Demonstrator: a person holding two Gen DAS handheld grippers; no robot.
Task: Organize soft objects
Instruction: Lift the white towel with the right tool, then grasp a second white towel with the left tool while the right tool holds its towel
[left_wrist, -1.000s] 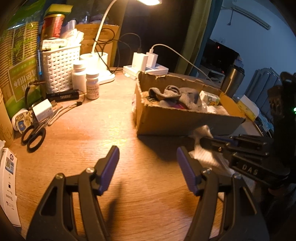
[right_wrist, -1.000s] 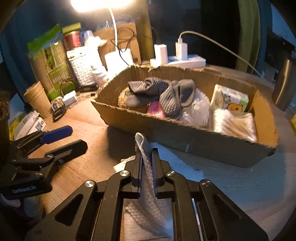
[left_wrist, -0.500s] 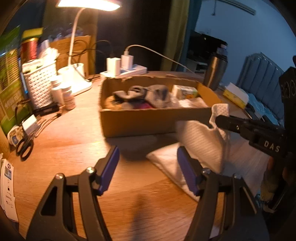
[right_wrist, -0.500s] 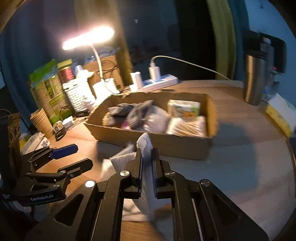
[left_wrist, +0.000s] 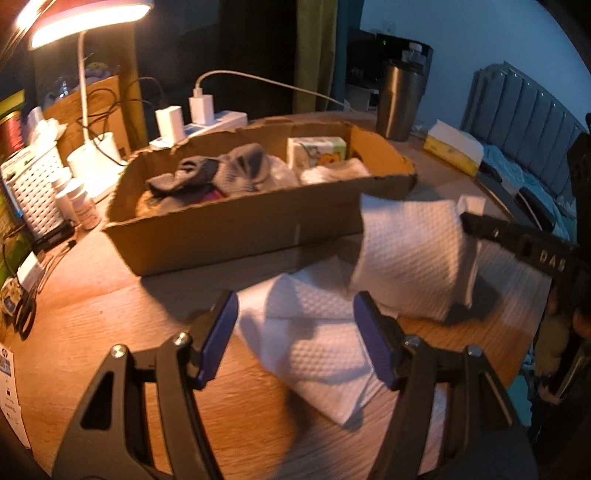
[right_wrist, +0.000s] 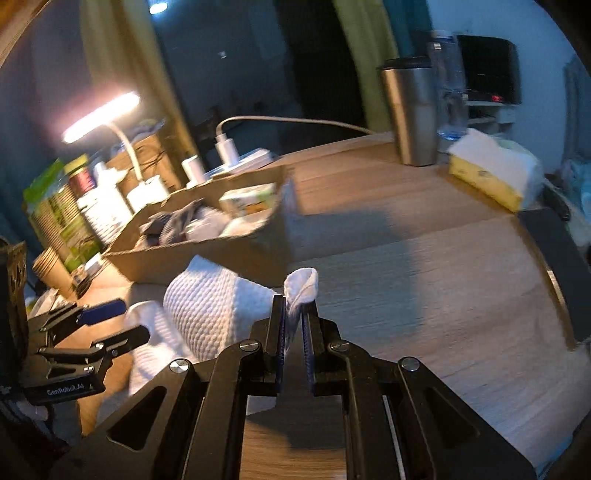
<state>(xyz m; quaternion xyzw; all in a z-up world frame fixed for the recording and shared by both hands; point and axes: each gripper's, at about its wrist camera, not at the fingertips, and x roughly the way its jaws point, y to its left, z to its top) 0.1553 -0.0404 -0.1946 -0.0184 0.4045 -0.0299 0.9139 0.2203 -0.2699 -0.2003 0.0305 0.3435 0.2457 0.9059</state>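
Note:
A white waffle-textured cloth lies partly on the wooden table, one end lifted off it. My right gripper is shut on that raised corner, to the right of the cardboard box. The rest of the cloth trails flat on the wood under my left gripper, which hangs open above it with nothing between its blue pads. The cardboard box behind holds grey socks, a small printed pack and other soft items.
A lit desk lamp, a power strip with chargers, a white basket and pill bottles crowd the back left. A steel tumbler and a yellow tissue box stand at the back right. Table's edge curves at right.
Both grippers swung rightward along the table. The right one carried the cloth's corner up and to the right, unfolding it; the box now sits further left in both views.

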